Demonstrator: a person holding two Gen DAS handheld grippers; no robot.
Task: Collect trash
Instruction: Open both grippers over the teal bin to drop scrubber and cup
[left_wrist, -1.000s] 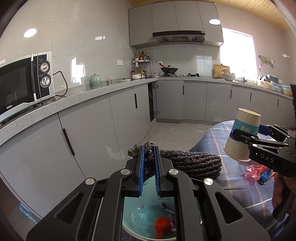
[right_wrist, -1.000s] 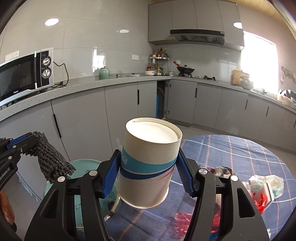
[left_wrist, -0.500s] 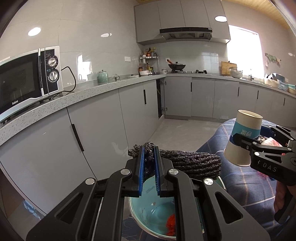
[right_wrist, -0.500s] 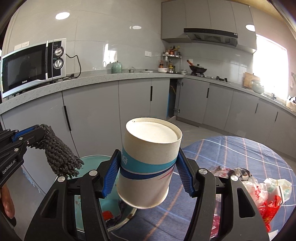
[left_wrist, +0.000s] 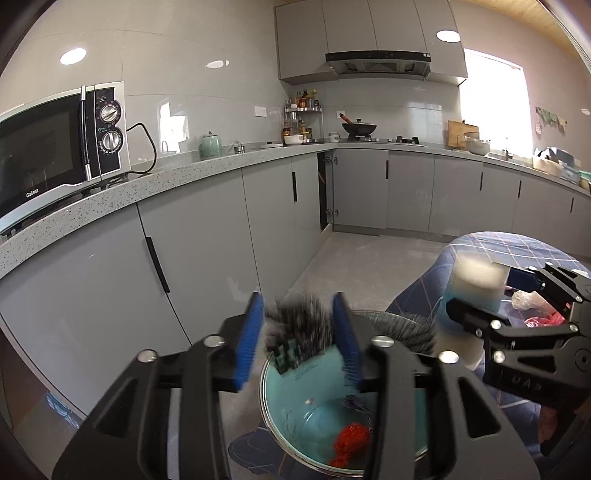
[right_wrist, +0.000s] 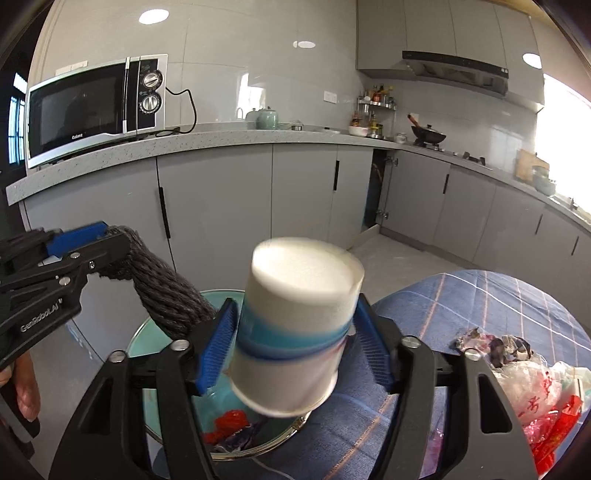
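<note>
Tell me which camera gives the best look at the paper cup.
The right wrist view: the paper cup fills the centre, upside down and motion-blurred, between the opening pads of the right gripper, above the teal bin. In the left wrist view the cup is only a small blur at the right edge.

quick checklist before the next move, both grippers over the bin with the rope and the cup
1. Bin under both grippers: ok, its rim shows below each.
2. Left gripper letting go: ok, jaws opening, gaps beside the blurred rope.
3. Rope free of the pads: cannot tell, the right view shows its top end at the jaws.
4. Right gripper letting go: ok, jaws opening, cup blurred between them.
5. Cup over the bin: cannot tell, it hangs near the rim by the table.
6. More trash left: not ok, wrappers lie on the table.
</note>
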